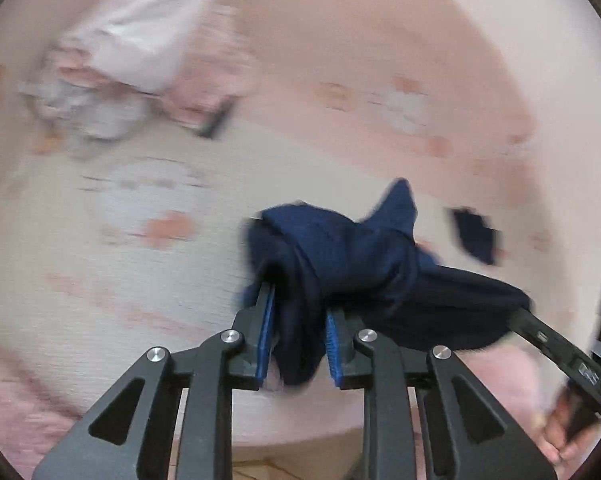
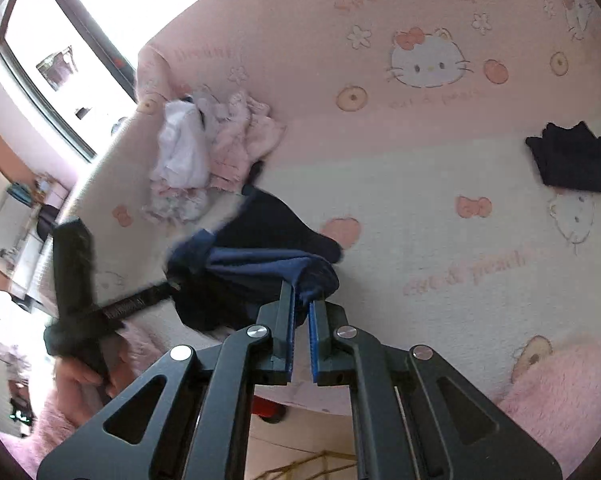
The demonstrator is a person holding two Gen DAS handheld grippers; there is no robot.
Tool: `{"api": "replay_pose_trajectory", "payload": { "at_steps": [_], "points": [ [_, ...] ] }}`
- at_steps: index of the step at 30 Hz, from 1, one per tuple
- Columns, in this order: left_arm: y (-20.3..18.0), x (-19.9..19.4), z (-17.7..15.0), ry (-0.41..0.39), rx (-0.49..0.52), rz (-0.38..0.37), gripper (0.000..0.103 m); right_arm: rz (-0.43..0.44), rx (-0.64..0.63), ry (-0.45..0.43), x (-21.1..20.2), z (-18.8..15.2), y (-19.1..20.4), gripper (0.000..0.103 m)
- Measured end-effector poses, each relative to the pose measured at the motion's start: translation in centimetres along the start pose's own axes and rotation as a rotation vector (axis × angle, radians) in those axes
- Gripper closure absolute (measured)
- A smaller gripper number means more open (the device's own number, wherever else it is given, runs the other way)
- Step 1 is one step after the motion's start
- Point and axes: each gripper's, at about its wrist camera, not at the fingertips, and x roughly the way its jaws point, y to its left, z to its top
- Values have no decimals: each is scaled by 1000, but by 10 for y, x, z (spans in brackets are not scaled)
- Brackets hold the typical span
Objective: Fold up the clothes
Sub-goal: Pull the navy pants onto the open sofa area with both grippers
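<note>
Both claws have the same navy garment (image 1: 340, 264) strung between them, lifted above the bed (image 1: 100, 280) with its pink and cream cat-print blanket. The left claw (image 1: 300, 300) has a thick bunch of the dark fabric sitting between its blue pads (image 1: 265, 332). The jaws stand a little apart, and from here I can't tell if they're really pinching it or if the cloth is just draped through. The right claw (image 2: 300, 300) is closed narrow on a fold of the same navy garment, with the cloth pinched right at the tips. From the right wrist view the garment sags in a dark bundle toward the other claw's side, and a hand (image 2: 80, 380) grips that handle at lower left.

Further back on the bed there's a heap of pink and white clothes (image 2: 204, 160), not folded. Another dark piece (image 2: 576, 160) lies flat on the blanket, well apart on the right. Left view is pretty blurry
</note>
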Motion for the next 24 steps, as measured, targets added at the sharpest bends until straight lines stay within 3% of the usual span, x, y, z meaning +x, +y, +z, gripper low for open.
{"api": "replay_pose_trajectory", "payload": {
  "at_steps": [3, 5, 7, 8, 9, 10, 11, 12, 15, 16, 17, 18, 20, 24],
  "points": [
    [29, -4, 0, -22, -51, 94, 78, -66, -3, 14, 11, -12, -7, 99],
    [3, 13, -28, -25, -58, 119, 78, -80, 13, 44, 24, -17, -17, 98],
    [-14, 26, -41, -9, -41, 76, 75, -74, 36, 77, 39, -21, -27, 95],
    [-25, 30, -47, 14, -26, 28, 62, -54, 52, 94, 47, -22, -32, 95],
    [-34, 36, -51, 43, -7, -21, 54, -34, 68, 109, 55, -24, -36, 89],
    [-41, 44, -53, 69, 19, -48, 38, -13, 79, 123, 62, -24, -40, 77],
    [-50, 51, -56, 86, 48, -47, 31, 11, 94, 136, 70, -25, -43, 70],
    [-59, 59, -57, 100, 78, -27, 31, 35, 107, 149, 78, -27, -46, 60],
    [-69, 87, -62, 136, 154, 80, 32, 55, 135, 232, 114, -37, -51, 55],
    [-68, 96, -63, 153, 170, 96, 47, 49, 133, 262, 125, -42, -52, 57],
    [-68, 100, -63, 163, 188, 105, 80, 33, 123, 300, 137, -48, -51, 63],
    [-69, 99, -62, 166, 208, 107, 88, 15, 119, 321, 143, -52, -50, 89],
    [-72, 76, -55, 127, 223, 49, 94, 37, 124, 311, 138, -52, -47, 93],
    [-78, 7, -25, -7, 237, -95, 94, 173, 98, 104, 63, -21, -27, 97]
  ]
}}
